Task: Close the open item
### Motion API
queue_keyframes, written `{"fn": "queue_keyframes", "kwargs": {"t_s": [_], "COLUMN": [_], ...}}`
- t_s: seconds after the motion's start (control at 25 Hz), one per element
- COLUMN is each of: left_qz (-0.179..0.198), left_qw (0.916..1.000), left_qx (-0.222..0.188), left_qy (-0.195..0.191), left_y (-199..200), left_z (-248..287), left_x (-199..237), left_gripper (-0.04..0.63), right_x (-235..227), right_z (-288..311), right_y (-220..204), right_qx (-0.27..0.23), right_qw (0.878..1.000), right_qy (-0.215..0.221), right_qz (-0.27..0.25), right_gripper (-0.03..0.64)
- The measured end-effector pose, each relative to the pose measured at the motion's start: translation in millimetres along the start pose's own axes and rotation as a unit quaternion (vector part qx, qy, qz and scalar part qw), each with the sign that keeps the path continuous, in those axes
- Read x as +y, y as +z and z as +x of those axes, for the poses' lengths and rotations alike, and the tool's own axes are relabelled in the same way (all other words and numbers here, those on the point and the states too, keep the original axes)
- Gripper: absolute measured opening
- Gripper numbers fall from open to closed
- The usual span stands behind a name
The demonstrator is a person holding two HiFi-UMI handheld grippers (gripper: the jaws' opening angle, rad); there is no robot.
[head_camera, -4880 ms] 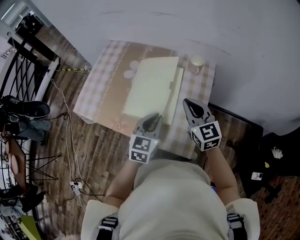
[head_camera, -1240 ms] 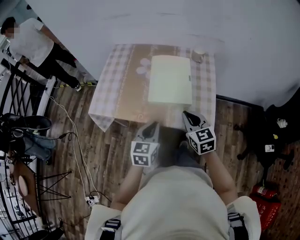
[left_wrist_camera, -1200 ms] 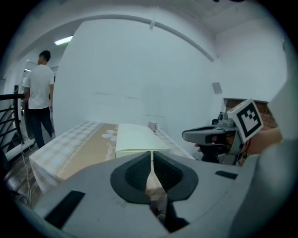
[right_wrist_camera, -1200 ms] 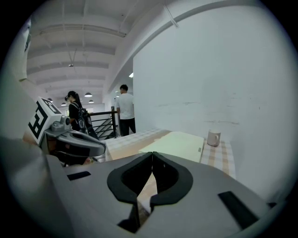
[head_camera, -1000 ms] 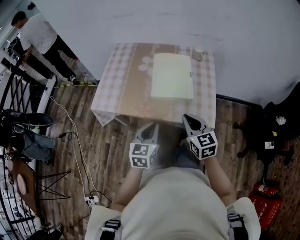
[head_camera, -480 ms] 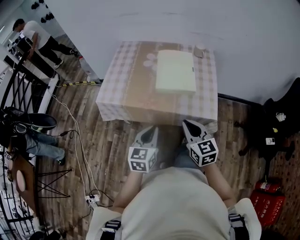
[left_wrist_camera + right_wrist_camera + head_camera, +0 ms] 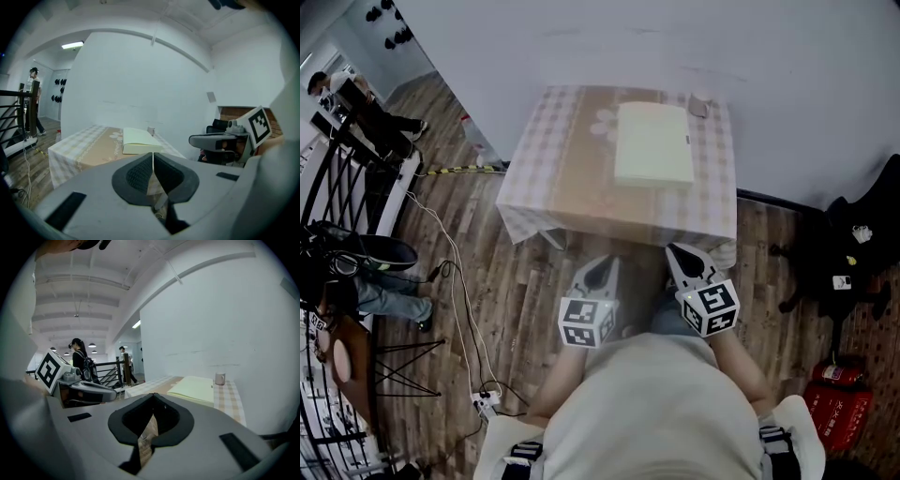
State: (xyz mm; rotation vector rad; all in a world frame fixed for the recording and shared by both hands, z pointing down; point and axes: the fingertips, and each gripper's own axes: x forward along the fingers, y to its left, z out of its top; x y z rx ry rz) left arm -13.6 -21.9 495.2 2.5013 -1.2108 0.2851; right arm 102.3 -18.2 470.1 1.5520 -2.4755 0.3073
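A pale yellow book lies closed and flat on the checked tablecloth, toward the table's back right. It also shows in the left gripper view as the book and in the right gripper view as the book. My left gripper hangs over the wooden floor short of the table's front edge, shut and empty. My right gripper sits beside it near the cloth's hanging front edge, jaws together with nothing in them.
A small white cup stands at the table's back right corner, against the white wall. To the left are a black railing, people and cables on the floor. A red extinguisher and dark gear lie right.
Nearly five seconds ago both grippers were over the book at the table. Since then I have drawn back from the table, and the grippers now hang over the floor.
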Motion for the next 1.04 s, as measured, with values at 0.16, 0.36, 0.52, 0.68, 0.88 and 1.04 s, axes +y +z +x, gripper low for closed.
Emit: {"fn": "queue_keyframes", "kwargs": {"t_s": [0.16, 0.36, 0.52, 0.68, 0.88, 1.04], "left_qz": [-0.001, 0.001, 0.0, 0.001, -0.002, 0.001], "left_qw": [1.0, 1.0, 1.0, 1.0, 1.0, 1.0], "left_qx": [-0.006, -0.007, -0.008, -0.009, -0.006, -0.005], "left_qy": [0.002, 0.004, 0.002, 0.003, 0.001, 0.0], "left_y": [3.0, 4.0, 4.5, 3.6, 2.5, 1.1], "left_z": [1.1, -0.5, -0.4, -2.1, -3.9, -6.2], "left_x": [-1.7, -2.9, -6.2, -4.9, -6.0, -7.5], "left_gripper": [0.011, 0.011, 0.011, 0.011, 0.011, 0.011], "right_x": [0.9, 1.4, 1.0, 2.9, 4.6, 6.1], "right_z": [-0.6, -3.4, -4.8, -4.3, -4.8, -6.8], "right_y": [-0.4, 7.0, 9.5, 10.4, 9.6, 9.4], "right_qx": [0.014, 0.002, -0.003, -0.005, -0.006, -0.008], "right_qw": [1.0, 1.0, 1.0, 1.0, 1.0, 1.0], "right_qy": [0.003, 0.004, 0.005, 0.008, 0.011, 0.011], "right_qz": [-0.025, -0.023, -0.026, -0.028, -0.026, -0.022], "right_gripper": [-0.002, -0.002, -0.002, -0.002, -0.002, -0.002]}}
